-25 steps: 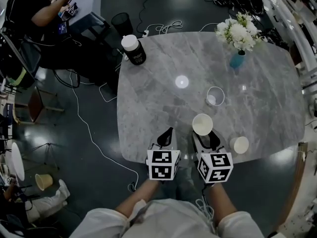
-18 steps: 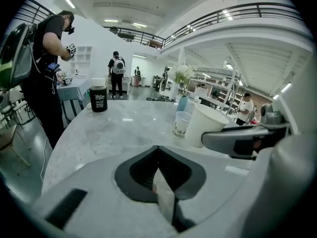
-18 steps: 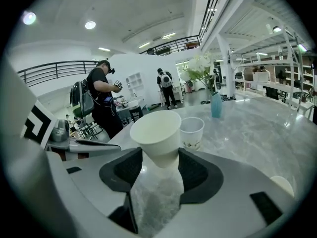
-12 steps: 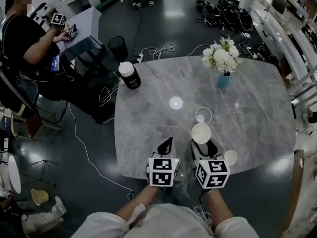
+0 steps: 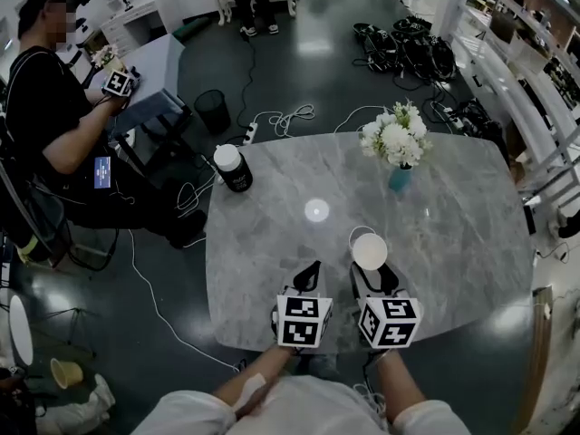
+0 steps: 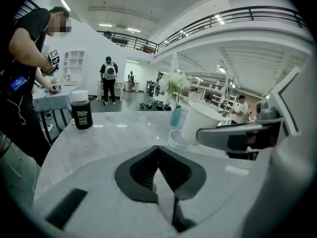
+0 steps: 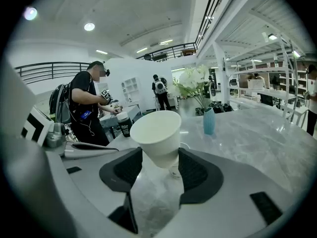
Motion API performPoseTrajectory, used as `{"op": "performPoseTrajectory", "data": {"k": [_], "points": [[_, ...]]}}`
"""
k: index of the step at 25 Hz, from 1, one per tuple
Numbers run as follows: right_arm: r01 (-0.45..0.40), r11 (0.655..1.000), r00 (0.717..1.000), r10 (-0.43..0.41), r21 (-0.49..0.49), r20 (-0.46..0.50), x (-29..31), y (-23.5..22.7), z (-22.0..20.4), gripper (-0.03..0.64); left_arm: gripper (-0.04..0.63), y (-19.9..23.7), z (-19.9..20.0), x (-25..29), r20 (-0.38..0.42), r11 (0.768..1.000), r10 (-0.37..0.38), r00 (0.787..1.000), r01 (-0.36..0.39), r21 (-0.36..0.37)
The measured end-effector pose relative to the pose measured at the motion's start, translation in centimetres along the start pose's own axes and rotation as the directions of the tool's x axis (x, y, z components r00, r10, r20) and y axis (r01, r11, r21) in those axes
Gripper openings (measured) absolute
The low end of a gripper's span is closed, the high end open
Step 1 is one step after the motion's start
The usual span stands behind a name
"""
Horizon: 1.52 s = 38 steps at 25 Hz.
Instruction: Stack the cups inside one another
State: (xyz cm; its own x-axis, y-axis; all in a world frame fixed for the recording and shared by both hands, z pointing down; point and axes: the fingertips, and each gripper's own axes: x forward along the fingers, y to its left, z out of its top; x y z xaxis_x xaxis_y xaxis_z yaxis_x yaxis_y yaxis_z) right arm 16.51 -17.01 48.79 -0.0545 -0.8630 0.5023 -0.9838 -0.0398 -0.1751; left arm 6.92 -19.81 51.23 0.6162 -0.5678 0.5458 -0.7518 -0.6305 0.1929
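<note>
My right gripper (image 5: 371,266) is shut on a white paper cup (image 5: 369,251), held upright and a little tilted above the grey marble table (image 5: 272,243). In the right gripper view the cup (image 7: 157,135) sits between the two pads. A second white cup (image 5: 354,234) stands on the table just beyond and below it, only part of its rim showing. The left gripper view shows that cup (image 6: 177,138) under the held cup (image 6: 200,123). My left gripper (image 5: 310,270) hovers beside the right one, shut and holding nothing (image 6: 158,155).
A black jar with a white lid (image 5: 233,168) stands at the table's far left corner. White flowers in a blue vase (image 5: 396,149) stand at the back right. A person (image 5: 50,107) sits off the left side, with cables (image 5: 281,116) on the floor.
My right gripper has carried the white cup forward until it hangs over the second cup. The left gripper stayed beside it. The cup near the right front edge has dropped out of sight.
</note>
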Motion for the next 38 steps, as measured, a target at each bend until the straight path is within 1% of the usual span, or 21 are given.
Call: {"op": "performPoseTrajectory", "data": {"k": [8,16,30,38], "points": [[0.008,1.000,1.000,-0.008,0.011,-0.012,2.5,-1.7,0.7,0.209,-0.005,-0.2,0.9,3.2,-0.017,1.000,-0.020,1.000,0.020,0.010],[0.009,1.000,0.999,-0.008,0.027,-0.050,4.3,-2.6,-0.4,0.209,-0.005,0.5,0.7,5.0,-0.048,1.000,-0.021,0.999,0.021,0.002],[-0.005,0.999,0.997,0.009,0.047,-0.075,5.3,-3.0,-1.5,0.209,-0.005,0.4,-0.1,5.3,-0.072,1.000,-0.007,0.997,0.006,-0.013],[0.016,0.998,0.998,-0.013,0.061,-0.058,4.5,-3.3,-1.4,0.216,-0.005,0.4,-0.4,5.1,-0.071,1.000,0.000,0.998,-0.001,-0.013]]}}
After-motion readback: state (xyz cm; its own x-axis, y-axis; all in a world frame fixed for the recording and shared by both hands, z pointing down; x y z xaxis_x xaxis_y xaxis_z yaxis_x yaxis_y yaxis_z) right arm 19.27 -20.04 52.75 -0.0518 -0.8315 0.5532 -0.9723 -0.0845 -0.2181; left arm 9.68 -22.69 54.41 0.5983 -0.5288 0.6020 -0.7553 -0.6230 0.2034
